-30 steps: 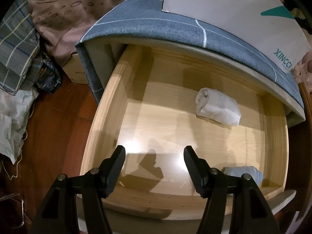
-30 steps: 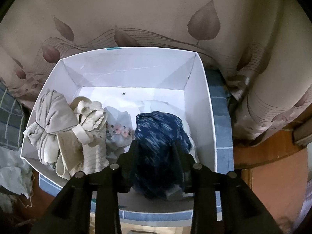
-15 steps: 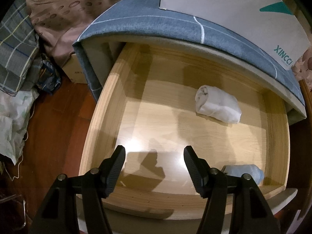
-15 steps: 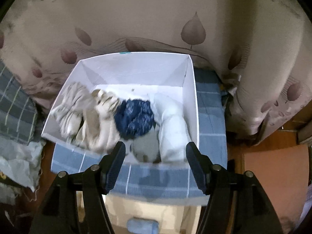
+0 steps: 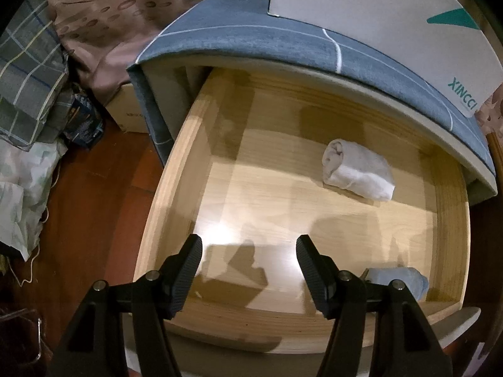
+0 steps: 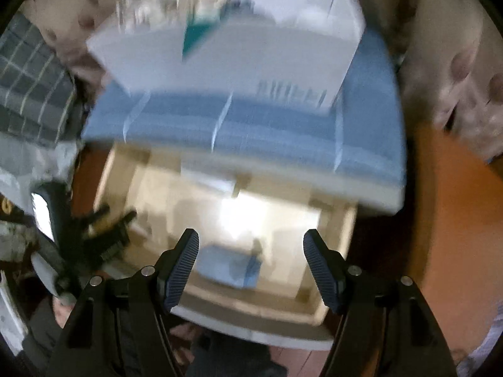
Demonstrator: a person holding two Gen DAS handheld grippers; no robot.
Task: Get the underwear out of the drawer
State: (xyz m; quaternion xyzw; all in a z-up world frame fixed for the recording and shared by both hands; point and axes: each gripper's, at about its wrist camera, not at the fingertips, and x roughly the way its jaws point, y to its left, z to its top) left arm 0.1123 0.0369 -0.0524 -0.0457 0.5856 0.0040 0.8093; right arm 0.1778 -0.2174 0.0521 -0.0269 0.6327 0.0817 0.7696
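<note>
in the left wrist view the left gripper is nearest, its two black ribbed fingers spread wide with nothing between them, above the front part of the open drawer. just behind the right finger, in the front right corner of the drawer, lies a light blue roll of underwear, partly hidden by the gripper body. the pale wood floor of the drawer shows a bright glare and the shadows of the fingers. further back, toward the rear right, lies a white roll of underwear, well apart from the blue one and touching no wall that i can see. above the drawer is the top of the cabinet, covered by a blue cloth with thin white lines, and on it stands a white box with green letters. to the left, on the dark red floor, are a small carton and a checked fabric.

the right wrist view is blurred. the right gripper also has its fingers spread, holding nothing. between them, lower in the drawer, a light blue shape is seen — probably the blue roll. at the left edge a dark form is the other gripper, but its details are not clear. farther are the blue cloth and the white box — some pale clothes show at its top, too blurred to describe.
</note>
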